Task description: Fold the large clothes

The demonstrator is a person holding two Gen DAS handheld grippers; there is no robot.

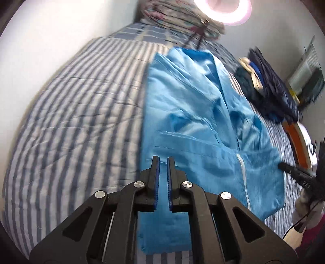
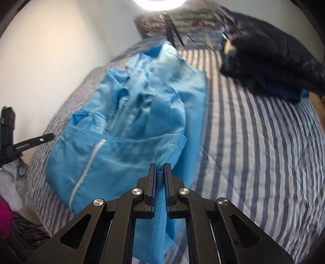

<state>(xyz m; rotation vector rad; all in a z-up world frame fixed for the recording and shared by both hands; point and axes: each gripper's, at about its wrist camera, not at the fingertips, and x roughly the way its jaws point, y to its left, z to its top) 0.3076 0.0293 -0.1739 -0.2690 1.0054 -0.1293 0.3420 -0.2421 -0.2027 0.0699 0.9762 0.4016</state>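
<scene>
A large light-blue garment with a white zipper lies spread and creased on a blue-and-white striped bed. My left gripper hovers over its near edge with a narrow gap between the jaws and nothing between the pads. In the right wrist view the same garment lies on the bed. My right gripper is shut on a fold of its hem, and the cloth hangs down between the fingers. The other gripper shows as a black shape at the far right in the left view and at the far left in the right view.
A pile of dark navy clothes sits at the bed's right side, also in the right wrist view. A floral pillow or bedding lies at the head. A bright ring lamp shines above. A white wall borders the bed.
</scene>
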